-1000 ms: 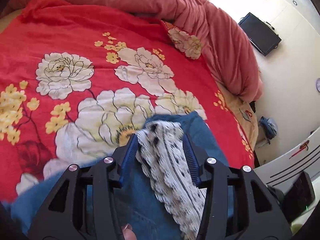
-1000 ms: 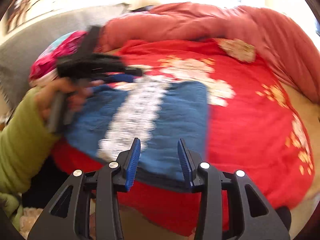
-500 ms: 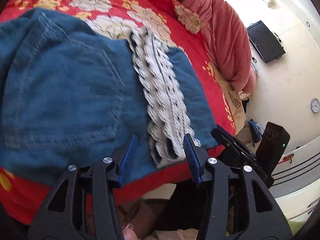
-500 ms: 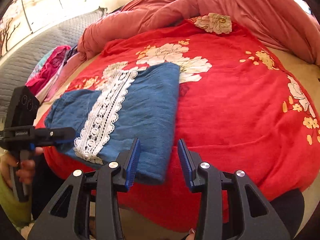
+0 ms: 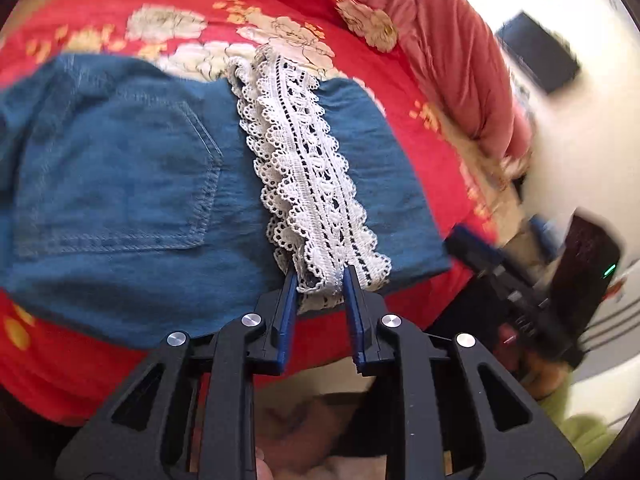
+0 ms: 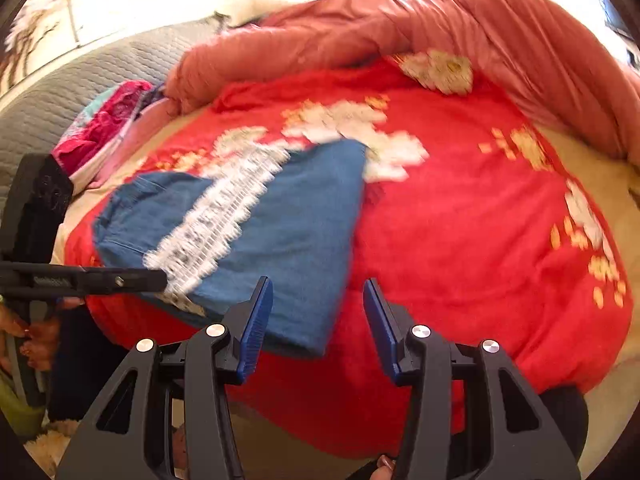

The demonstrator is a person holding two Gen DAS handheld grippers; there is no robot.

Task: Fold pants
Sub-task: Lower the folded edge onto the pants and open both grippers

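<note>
Bed (image 6: 460, 248): covered by a red floral bedspread, with a salmon-pink quilt (image 6: 460, 36) bunched along its far side and a heap of pink clothing (image 6: 104, 124) by the grey quilted headboard (image 6: 80, 84).

Blue denim pants with a white lace trim (image 5: 168, 184): laid flat and already doubled over near the bed's front edge, a stitched back pocket (image 5: 132, 184) uppermost. The white lace strip (image 5: 308, 176) is run across the cloth from the far edge to the near hem. The fabric is judged light, soft and limp, unlikely to slip on the bedspread. The lace is judged delicate and easily snagged, so hold is better taken on the denim hem or corners than on the lace alone.

Left tongs (image 5: 320, 280): narrowed about the near end of the lace strip, the blue pads touching it on both sides. Whether the cloth is truly pinched cannot be told.

Right tongs (image 6: 318, 292): held wide and empty, poised above the pants' near right corner, apart from the cloth.

Next fold, judged: both near corners lifted together and carried across, to keep the limp cloth square.
</note>
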